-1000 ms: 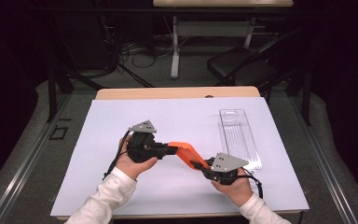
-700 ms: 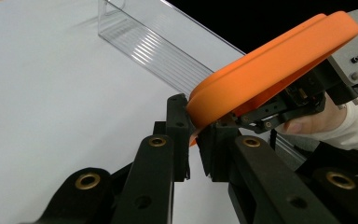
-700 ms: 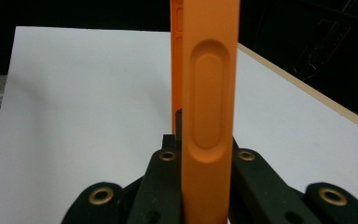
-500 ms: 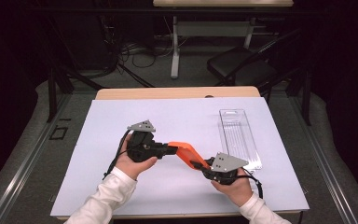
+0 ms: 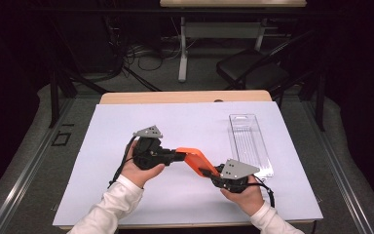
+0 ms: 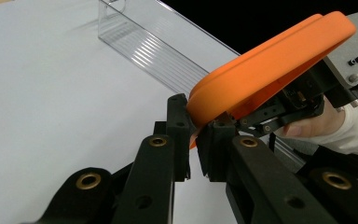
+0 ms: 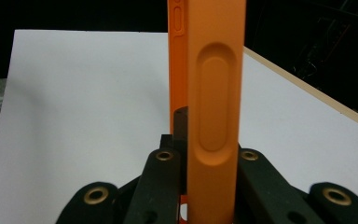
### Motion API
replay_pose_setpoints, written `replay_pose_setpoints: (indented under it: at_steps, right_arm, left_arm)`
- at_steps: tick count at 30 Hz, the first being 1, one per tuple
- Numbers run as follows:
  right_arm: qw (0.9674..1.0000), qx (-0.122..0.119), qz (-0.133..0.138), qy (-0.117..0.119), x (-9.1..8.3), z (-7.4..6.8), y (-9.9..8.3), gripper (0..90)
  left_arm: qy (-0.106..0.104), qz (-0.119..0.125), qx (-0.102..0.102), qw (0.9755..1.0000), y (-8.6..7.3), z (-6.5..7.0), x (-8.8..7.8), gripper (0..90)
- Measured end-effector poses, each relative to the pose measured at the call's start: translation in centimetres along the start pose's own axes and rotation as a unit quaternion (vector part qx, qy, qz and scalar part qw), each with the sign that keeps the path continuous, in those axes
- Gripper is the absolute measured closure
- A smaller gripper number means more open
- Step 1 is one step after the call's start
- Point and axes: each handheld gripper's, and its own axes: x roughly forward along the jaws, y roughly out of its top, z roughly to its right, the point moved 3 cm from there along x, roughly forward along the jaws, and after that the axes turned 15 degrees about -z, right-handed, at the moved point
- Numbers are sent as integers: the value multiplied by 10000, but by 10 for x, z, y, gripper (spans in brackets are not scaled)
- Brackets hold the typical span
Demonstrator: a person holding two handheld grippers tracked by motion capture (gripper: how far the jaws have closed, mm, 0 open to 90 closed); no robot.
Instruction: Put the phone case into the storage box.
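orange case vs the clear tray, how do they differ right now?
The orange case is opaque and bright; the clear tray is see-through with a ribbed floor. The case is held up off the white sheet, gripped at one end by the left tongs and at the other by the right tongs; the tray lies flat on the sheet, untouched. The case runs slantwise, the tray front to back. Both are long and narrow.

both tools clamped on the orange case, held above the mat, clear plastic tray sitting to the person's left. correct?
Not quite: the clear plastic tray sits to the person's right, beyond the right tool, as the high view shows. The rest holds: the left tool and the right tool are both clamped on the orange case, held above the mat.
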Motion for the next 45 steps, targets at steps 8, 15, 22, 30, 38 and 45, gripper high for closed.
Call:
replay_pose_setpoints:
  at_steps: [8, 15, 22, 30, 38, 45]
  right_arm:
    - [10000, 30, -13, -17, 1, 0, 0, 826]
    - [10000, 28, -16, -55, 0, 1, 1, 792]
    - [9999, -4, -38, -141, 0, 2, 1, 743]
    - [9997, -82, -8, -217, 0, 2, 2, 672]
    - [9994, -114, -18, -329, -3, 3, 5, 589]
    - [9994, -73, 5, -331, -4, 3, 8, 524]
  left_arm:
    - [34, -43, -13, 10000, 0, 0, 1, 836]
    - [57, -92, -66, 9999, 0, -2, 2, 835]
    - [74, -144, -143, 9998, 1, -1, 3, 836]
    - [80, -170, -188, 9996, 1, -2, 3, 835]
    - [179, -243, -199, 9993, 3, -1, 3, 834]
    - [236, -312, -261, 9989, 5, -1, 2, 834]
